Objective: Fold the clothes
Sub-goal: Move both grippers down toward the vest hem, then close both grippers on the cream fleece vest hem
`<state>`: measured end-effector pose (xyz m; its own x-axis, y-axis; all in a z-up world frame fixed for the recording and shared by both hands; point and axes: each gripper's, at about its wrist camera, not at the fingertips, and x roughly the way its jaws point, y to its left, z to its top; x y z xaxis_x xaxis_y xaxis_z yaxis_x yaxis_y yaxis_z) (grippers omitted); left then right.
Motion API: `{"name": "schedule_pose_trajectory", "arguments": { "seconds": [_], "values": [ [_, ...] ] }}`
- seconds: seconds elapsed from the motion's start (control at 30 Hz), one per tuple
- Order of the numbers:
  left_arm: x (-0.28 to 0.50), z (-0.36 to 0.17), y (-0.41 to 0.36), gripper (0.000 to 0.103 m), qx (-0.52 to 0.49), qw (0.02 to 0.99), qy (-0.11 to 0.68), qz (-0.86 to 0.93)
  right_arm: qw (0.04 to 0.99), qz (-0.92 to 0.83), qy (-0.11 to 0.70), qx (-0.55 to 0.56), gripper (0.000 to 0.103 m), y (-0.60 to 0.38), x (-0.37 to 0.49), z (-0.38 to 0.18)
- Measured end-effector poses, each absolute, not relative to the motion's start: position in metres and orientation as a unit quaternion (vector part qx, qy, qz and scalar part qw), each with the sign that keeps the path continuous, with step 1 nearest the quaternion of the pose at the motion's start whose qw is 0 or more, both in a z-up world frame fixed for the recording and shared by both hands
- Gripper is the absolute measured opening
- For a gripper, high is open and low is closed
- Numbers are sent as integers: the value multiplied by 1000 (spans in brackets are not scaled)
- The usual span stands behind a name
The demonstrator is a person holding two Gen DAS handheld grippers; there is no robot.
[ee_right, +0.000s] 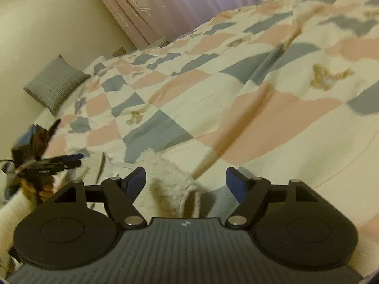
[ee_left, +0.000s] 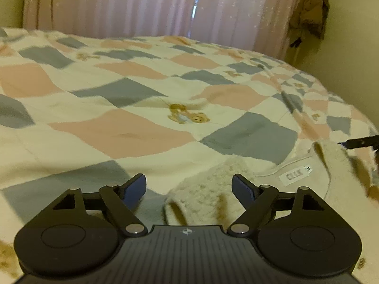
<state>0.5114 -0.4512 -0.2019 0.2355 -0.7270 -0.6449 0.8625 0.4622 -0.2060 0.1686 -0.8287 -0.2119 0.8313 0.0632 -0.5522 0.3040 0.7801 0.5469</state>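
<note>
A cream fleece garment (ee_left: 206, 189) lies on the bed, its neck label (ee_left: 295, 176) facing up. My left gripper (ee_left: 188, 182) hovers just above the garment's fleecy collar edge, jaws open, with the pads clear of the cloth. In the right wrist view the same garment (ee_right: 165, 179) shows a fleecy flap and a corded hem between the fingers of my right gripper (ee_right: 185, 175). That gripper is open as well and nothing is pinched. A hand (ee_right: 43, 188) in a white sleeve holds the left gripper at the left edge.
A quilt (ee_left: 123, 130) of pink, grey and cream squares with teddy bears covers the bed. A grey cushion (ee_right: 54, 85) leans on the wall. Pink curtains (ee_left: 142, 4) hang behind the bed. A brown coat (ee_left: 310, 7) hangs at the far right.
</note>
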Motion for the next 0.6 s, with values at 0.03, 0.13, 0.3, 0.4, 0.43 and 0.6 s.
{"name": "schedule_pose_trajectory", "arguments": {
  "seconds": [0.03, 0.13, 0.3, 0.4, 0.43, 0.6],
  "values": [
    [513, -205, -453, 87, 91, 774, 356, -516, 898, -63, 284, 332, 72, -830, 170, -216],
    [514, -214, -459, 87, 90, 759, 370, -528, 891, -58, 289, 346, 72, -832, 175, -227],
    [507, -227, -462, 62, 106, 747, 362, -547, 886, -54, 281, 364, 59, -833, 182, -236],
    [503, -226, -460, 26, 104, 737, 355, -565, 888, -33, 275, 367, 15, -829, 182, -232],
    [502, -223, -458, 18, 101, 735, 351, -572, 895, -38, 275, 351, 13, -824, 180, -228],
    [491, -196, -429, 18, 77, 742, 316, -586, 921, -38, 238, 305, 12, -796, 154, -190]
  ]
}}
